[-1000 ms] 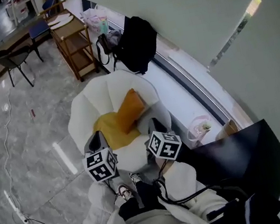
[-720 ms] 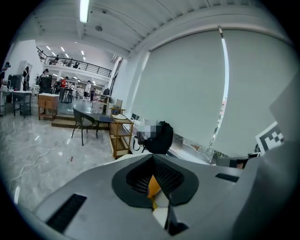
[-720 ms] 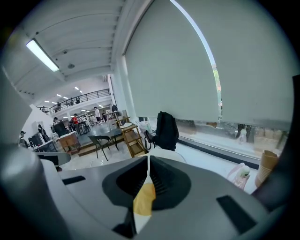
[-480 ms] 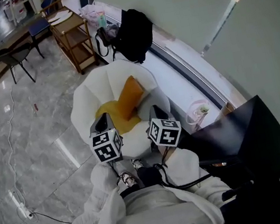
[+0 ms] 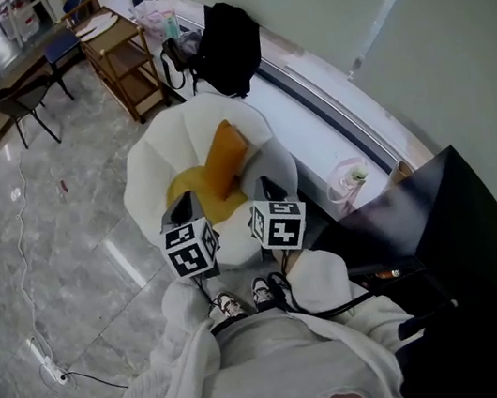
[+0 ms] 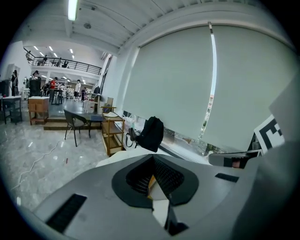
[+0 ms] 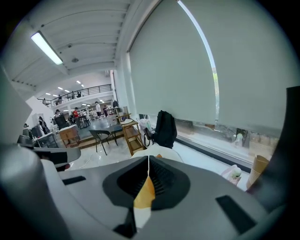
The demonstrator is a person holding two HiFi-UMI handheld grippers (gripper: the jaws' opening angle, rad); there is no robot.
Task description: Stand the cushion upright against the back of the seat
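An orange cushion stands on edge against the back of the white shell-shaped chair, above the yellow seat pad. Both grippers hover at the chair's front edge, clear of the cushion. The left gripper is shut and empty. The right gripper is closing its last bit, tips meeting with nothing between them. In the left gripper view the left gripper shows a sliver of the cushion past its tips. In the right gripper view the cushion lies beyond the right gripper.
A black backpack leans on the window ledge behind the chair, with a wooden shelf cart and a dark chair to its left. A black panel stands at the right. A cable crosses the marble floor.
Both grippers have drawn back from the chair toward the person and risen a little, the left one closing in on the right. The cushion stays propped against the chair back.
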